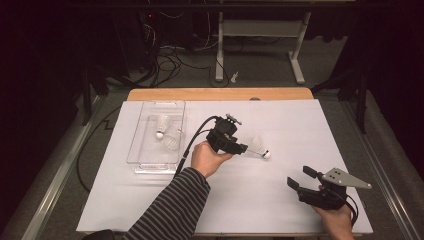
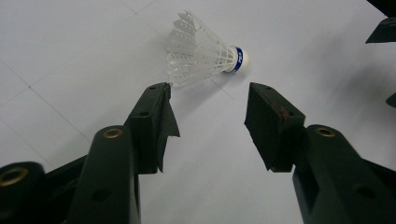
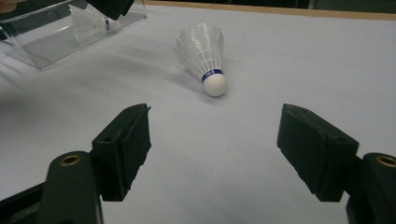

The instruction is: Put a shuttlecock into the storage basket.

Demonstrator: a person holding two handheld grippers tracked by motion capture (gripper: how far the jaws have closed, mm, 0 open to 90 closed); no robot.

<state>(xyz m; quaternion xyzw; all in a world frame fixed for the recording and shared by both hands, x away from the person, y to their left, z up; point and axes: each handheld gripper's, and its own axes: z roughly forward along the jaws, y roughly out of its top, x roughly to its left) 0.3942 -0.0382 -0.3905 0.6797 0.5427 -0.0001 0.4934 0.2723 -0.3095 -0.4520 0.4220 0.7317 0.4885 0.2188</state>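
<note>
Left gripper (image 1: 241, 148) jaws part-open, empty, shuttlecock (image 2: 205, 51) just ahead between them for pickup; right gripper (image 1: 299, 178) jaws wide, empty, idle.

The left tool (image 1: 242, 148), held by a striped-sleeved arm reaching toward the counter's middle, has its jaws apart with nothing between them. The right tool (image 1: 299, 178) rests near the counter's near right corner, jaws wide apart.
</note>
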